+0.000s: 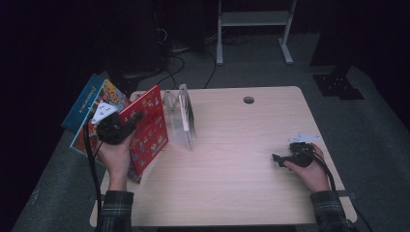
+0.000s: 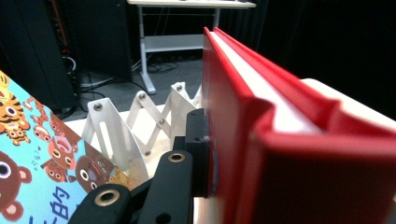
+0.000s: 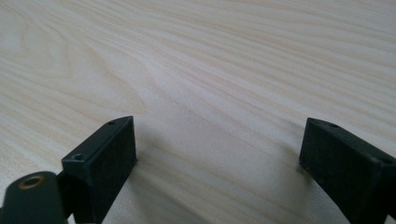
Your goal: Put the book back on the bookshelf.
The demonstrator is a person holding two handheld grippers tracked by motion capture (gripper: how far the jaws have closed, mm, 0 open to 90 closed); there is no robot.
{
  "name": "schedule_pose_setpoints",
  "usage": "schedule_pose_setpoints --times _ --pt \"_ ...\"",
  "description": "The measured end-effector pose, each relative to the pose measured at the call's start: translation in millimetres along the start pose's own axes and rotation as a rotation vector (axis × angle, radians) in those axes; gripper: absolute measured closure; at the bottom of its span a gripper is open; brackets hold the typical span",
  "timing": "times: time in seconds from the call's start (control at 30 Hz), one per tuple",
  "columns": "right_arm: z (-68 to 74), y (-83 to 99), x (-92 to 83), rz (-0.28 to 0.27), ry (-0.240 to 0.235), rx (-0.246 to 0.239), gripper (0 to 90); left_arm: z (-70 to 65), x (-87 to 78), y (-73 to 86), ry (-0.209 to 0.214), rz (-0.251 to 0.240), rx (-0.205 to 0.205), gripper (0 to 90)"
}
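In the high view, a red book [image 1: 147, 130] is held tilted over the table's [image 1: 232, 159] left edge by the left gripper [image 1: 126, 121], which is clamped on its near side. Behind and to the left of it, two more picture books [image 1: 89, 104] are seen leaning off the table's corner. A white rack [image 1: 181, 116] stands just right of the red book, on the table's far left part. The right gripper [image 1: 279, 158] is rested on the table near the right edge, well apart from the books, with its jaws pointed left.

In the left gripper view, the red book [image 2: 289, 154] is pinched between the jaws; one black pad [image 2: 198, 149] is seen pressed flat against its cover, the other is hidden behind the book. The rack's [image 2: 140, 121] white lattice is seen beyond, and a bear-patterned book [image 2: 42, 158] at lower left.

In the right gripper view, the fingers [image 3: 105, 163] are spread wide just over bare table [image 3: 196, 70], with nothing between them.
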State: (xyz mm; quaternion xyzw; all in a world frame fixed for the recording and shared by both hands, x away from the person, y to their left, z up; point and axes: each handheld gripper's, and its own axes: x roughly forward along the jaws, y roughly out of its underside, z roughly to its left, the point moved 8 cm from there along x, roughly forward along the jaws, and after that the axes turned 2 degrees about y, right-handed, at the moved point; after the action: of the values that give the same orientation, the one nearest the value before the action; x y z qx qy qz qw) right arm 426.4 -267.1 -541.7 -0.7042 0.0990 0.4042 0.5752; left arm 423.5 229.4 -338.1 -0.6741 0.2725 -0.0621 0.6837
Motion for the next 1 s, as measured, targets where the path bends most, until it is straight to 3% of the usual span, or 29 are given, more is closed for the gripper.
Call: schedule_pose_setpoints --times 0.5,1.0 --pt "0.0 0.0 0.0 0.001 -0.001 0.000 9.9 18.7 28.0 -2.8 -0.065 -0.040 -0.029 79.4" --pt "0.0 -0.1 0.1 -0.001 -0.003 0.001 9.9 32.8 53.6 -6.6 -0.084 -0.078 -0.052 79.4"
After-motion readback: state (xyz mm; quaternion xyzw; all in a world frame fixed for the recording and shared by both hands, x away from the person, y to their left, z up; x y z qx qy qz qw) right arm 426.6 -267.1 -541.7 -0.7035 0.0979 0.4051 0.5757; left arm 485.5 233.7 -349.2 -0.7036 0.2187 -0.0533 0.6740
